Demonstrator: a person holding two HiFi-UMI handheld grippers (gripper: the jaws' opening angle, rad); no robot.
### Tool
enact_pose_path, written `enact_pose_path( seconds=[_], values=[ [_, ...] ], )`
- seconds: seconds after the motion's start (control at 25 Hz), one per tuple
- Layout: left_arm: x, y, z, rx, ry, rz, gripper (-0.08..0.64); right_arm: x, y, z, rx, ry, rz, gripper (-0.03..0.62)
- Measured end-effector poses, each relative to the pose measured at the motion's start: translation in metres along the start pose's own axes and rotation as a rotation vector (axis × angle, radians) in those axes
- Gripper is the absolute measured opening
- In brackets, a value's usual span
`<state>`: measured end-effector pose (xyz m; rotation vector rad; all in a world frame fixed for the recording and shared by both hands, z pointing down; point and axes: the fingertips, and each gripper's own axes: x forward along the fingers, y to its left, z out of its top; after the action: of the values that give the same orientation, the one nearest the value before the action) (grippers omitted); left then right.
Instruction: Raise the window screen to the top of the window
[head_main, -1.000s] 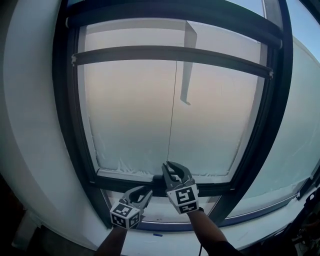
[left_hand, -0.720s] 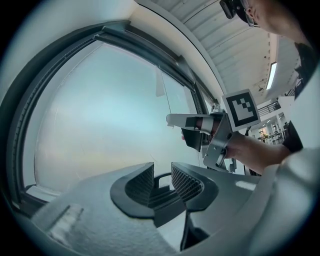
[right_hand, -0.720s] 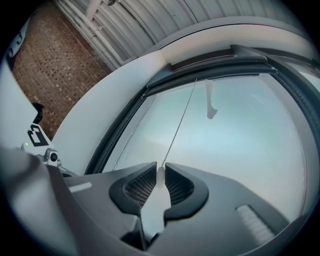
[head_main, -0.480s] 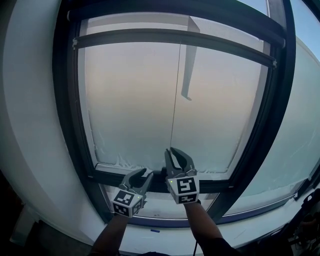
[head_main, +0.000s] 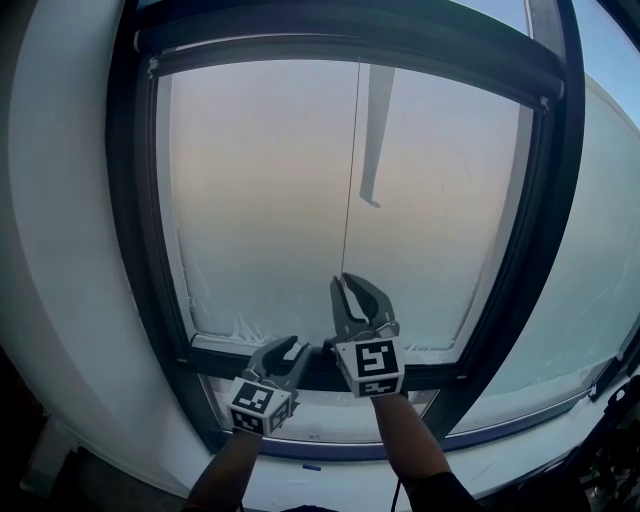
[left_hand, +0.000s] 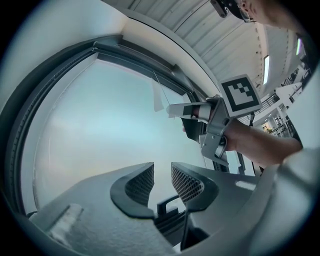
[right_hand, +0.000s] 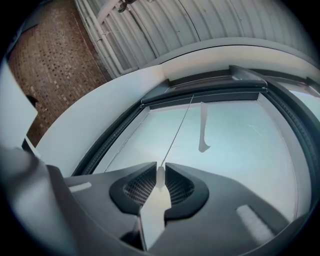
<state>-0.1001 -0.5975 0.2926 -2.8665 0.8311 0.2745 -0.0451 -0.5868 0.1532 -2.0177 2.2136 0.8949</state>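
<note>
Head view, right gripper (head_main: 342, 285) pinching cord tab (right_hand: 154, 212), screen bar (head_main: 250, 52) seemingly at top

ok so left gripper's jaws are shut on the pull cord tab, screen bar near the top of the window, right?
No, it's the right gripper whose jaws are shut on the pull cord tab; the right gripper view shows it. The screen bar is near the window's top.

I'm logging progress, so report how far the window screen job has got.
Done: the screen bar sits almost against the window's top frame, with bare glass below. In hand: the right gripper is shut on the tab of the pull cord; the left gripper is open and empty. Left: the last small rise, if any, then releasing the cord.
</note>
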Motion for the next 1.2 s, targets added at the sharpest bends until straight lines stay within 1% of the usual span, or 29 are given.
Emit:
enact_pose_path(
  seconds=[0.16, 0.32, 0.4, 0.48, 0.52, 0.72, 0.92, 1.04, 1.12, 1.2],
  values=[
    [-0.002, -0.002, -0.001, 0.01, 0.013, -0.002, 0.114, 0.007, 0.001, 0.004, -0.034, 0.024, 0.017, 0.057],
    [-0.007, -0.003, -0.003, 0.038, 0.028, 0.004, 0.114, -0.001, 0.0, 0.01, -0.038, -0.037, -0.021, 0.064],
    [-0.009, -0.003, -0.008, 0.035, 0.036, 0.006, 0.114, -0.008, -0.003, 0.011, -0.041, -0.067, -0.048, 0.072],
    [-0.013, -0.004, -0.011, 0.027, 0.042, 0.006, 0.114, -0.015, -0.003, 0.009, -0.041, -0.076, -0.058, 0.119],
    [-0.015, -0.003, -0.011, 0.021, 0.045, 0.007, 0.114, -0.018, -0.001, 0.009, -0.041, -0.075, -0.058, 0.132],
    [-0.021, -0.004, -0.022, -0.001, 0.067, 0.011, 0.114, -0.033, 0.006, -0.01, -0.066, -0.031, -0.064, 0.134],
    [-0.026, -0.01, -0.03, -0.013, 0.072, 0.008, 0.114, -0.058, 0.008, -0.034, -0.003, 0.009, -0.092, 0.138],
    [-0.031, -0.018, -0.031, -0.047, 0.051, -0.031, 0.114, -0.077, 0.008, -0.051, 0.019, 0.031, -0.11, 0.138],
    [-0.035, -0.022, -0.028, -0.047, 0.04, -0.062, 0.114, -0.092, 0.008, -0.055, 0.064, 0.044, -0.12, 0.128],
    [-0.041, -0.023, -0.026, -0.033, 0.035, -0.08, 0.114, -0.107, 0.008, -0.058, 0.129, 0.063, -0.136, 0.116]
  ],
)
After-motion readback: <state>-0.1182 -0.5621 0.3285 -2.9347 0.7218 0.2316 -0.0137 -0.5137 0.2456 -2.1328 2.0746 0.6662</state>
